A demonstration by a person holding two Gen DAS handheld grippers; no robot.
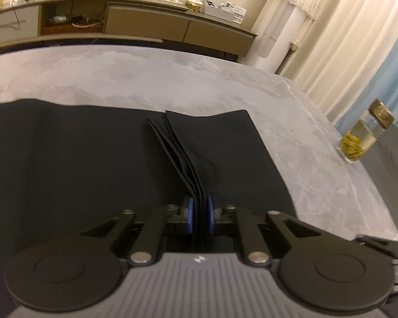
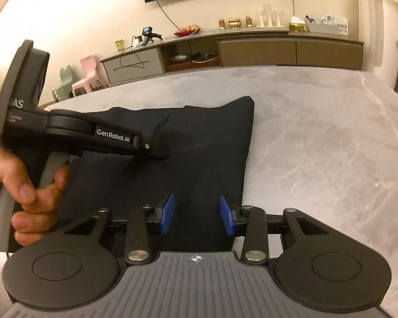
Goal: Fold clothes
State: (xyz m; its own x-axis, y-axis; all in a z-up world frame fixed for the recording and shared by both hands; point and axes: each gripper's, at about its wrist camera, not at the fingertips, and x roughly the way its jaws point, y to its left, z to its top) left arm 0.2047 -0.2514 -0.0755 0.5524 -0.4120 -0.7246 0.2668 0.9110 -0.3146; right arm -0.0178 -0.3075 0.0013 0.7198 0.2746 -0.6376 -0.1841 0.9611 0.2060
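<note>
A black garment lies partly folded on the grey marble table. My left gripper is shut on several stacked layers of the garment's edge, which run forward from between the blue pads. In the right wrist view the same black garment lies flat, and the left gripper reaches over it from the left, held by a hand. My right gripper is open and empty, just above the garment's near edge.
A clear jar with a gold lid stands near the table's right edge. A long sideboard with small items lines the far wall. Curtains hang at the right. Bare table lies to the right of the garment.
</note>
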